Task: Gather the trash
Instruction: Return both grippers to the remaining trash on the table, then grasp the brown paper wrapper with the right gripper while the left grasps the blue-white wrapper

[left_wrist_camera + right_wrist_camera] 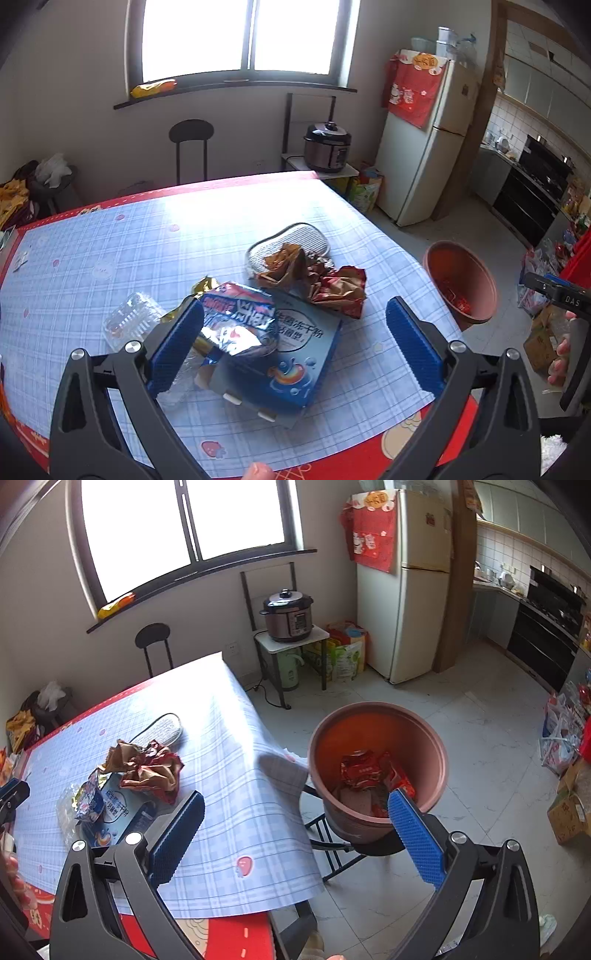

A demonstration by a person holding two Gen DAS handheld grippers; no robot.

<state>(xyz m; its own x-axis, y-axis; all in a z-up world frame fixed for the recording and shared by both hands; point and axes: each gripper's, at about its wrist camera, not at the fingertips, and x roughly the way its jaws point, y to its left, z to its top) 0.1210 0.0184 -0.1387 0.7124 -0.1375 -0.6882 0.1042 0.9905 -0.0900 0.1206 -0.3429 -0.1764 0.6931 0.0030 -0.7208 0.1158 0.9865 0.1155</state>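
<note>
Over table, left gripper [295, 332] fingers wide, empty

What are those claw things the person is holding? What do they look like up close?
Two matching handheld tools. The left gripper and right gripper each have two black, curved plastic arms with triangular cut-outs and round silver bolts. Each arm ends in a flat, bright blue finger pad with a ribbed, grippy texture. The right tool's body, seen from the left camera, carries white letters reading DAS. No cables or sleeves show.
</note>
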